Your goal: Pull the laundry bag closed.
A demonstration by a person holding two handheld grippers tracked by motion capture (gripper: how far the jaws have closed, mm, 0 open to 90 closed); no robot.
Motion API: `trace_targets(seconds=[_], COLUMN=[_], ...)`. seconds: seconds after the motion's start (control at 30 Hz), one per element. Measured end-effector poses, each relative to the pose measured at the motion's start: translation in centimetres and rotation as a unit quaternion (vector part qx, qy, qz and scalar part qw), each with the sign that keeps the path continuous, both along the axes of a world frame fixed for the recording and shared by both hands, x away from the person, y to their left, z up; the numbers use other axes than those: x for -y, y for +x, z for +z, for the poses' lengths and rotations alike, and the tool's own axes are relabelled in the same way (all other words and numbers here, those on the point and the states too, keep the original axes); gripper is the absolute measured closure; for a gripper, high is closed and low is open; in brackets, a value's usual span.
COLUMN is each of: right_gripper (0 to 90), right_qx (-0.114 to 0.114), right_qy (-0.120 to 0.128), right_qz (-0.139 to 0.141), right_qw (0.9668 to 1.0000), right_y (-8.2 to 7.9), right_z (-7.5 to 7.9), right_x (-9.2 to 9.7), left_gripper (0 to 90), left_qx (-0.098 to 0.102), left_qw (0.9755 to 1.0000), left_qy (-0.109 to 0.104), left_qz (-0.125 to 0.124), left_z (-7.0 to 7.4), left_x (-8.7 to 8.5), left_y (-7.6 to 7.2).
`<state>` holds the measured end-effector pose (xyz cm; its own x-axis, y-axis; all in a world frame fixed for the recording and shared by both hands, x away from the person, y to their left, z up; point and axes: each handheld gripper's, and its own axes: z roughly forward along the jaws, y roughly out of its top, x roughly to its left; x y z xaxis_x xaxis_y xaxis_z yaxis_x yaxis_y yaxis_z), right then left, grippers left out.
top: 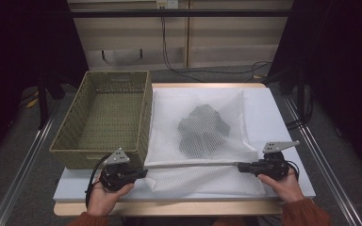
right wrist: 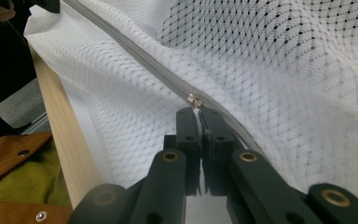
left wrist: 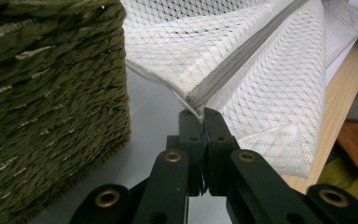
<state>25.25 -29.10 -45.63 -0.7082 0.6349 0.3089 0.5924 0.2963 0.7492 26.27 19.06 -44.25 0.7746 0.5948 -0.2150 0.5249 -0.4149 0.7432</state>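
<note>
White mesh laundry bag (top: 202, 141) with grey zipper (top: 193, 164), beside the woven olive basket (top: 104, 117): corner is clenched by left gripper (left wrist: 200, 116), zipper pull (right wrist: 195, 101) by right gripper (right wrist: 199, 114).

I see my two forearms in rust-brown sleeves coming in from the near edge, one hand wrapped around each gripper from below. My left gripper (top: 143, 173) sits at the near left, lying level and pointing right, its black jaws pressed together. My right gripper (top: 240, 166) sits at the near right, lying level and pointing left toward the other, its jaws also pressed together. The two are well apart.
</note>
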Motion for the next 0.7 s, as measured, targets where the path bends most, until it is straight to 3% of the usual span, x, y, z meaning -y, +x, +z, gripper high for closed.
trace_targets(seconds=[0.7], right_gripper=[86.7], right_qx=[0.002], right_qy=[0.000], right_qz=[-0.015], right_qw=[0.9999], right_y=[-0.7], right_z=[0.0], right_x=[1.3], left_gripper=[88.1], left_qx=[0.000], left_qw=[1.0000], left_qy=[-0.002], left_qz=[-0.002], left_z=[-0.1], left_x=[-0.1], left_y=[-0.1])
